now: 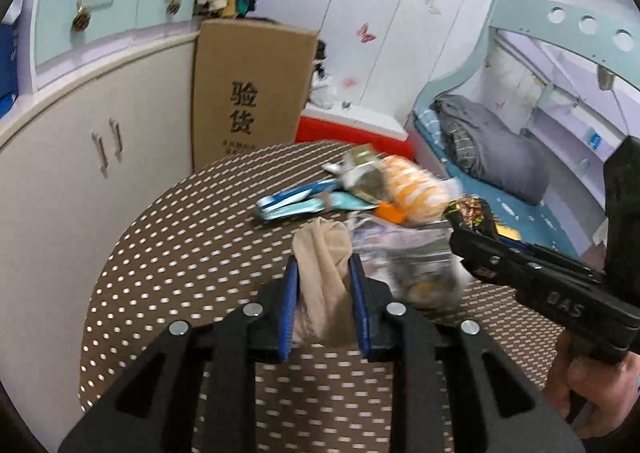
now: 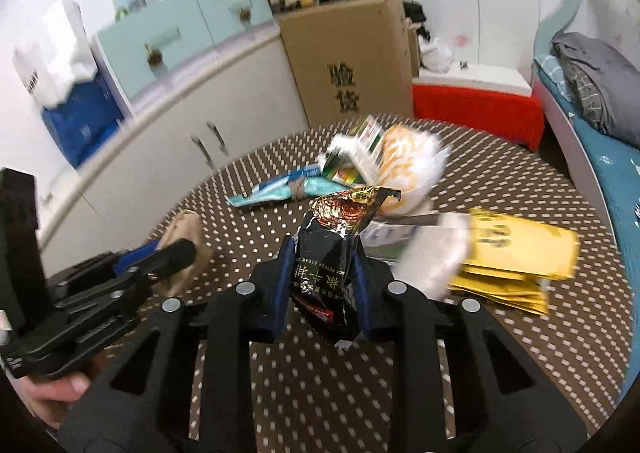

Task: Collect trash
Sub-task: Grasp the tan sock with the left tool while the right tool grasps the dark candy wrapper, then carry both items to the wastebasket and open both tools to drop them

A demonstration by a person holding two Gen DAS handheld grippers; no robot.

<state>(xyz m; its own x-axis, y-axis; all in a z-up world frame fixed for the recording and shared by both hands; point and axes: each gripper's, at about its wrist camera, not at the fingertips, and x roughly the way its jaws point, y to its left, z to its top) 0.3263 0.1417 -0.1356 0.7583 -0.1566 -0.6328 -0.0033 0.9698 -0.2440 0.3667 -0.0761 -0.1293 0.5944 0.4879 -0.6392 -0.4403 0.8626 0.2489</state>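
The jaws of both grippers are clamped on litter: the left gripper (image 1: 324,273) pinches a limp beige stocking (image 1: 320,253), and the right gripper (image 2: 322,257) squeezes a black foil wrapper (image 2: 328,265) with a torn copper-coloured top. Neither piece looks securely seated. The stocking is soft and slack, bunched between the blue pads with a tail trailing below, so a quick swing could let it slide out or drag the tail across the surface (image 1: 192,245). The wrapper is crumpled and slick, gripped low on its body while the torn top stands free; foil like that can creep out from the pads if the hold eases. The rest of the trash sits on the dotted surface just beyond: a blue-and-white packet (image 1: 292,205), an orange-and-white bag (image 1: 416,193) with a green carton (image 2: 356,157) against it, some clear plastic (image 1: 404,253), and yellow packets (image 2: 516,257) to the right. Much of that pile is blurred, so what each piece is remains partly a guess. The two grippers work close together, the right one crossing near the left in the left wrist view, so a careless move could knock them together or sweep light items off the edge. No bin is in view, so how far the trash must be carried is unclear.
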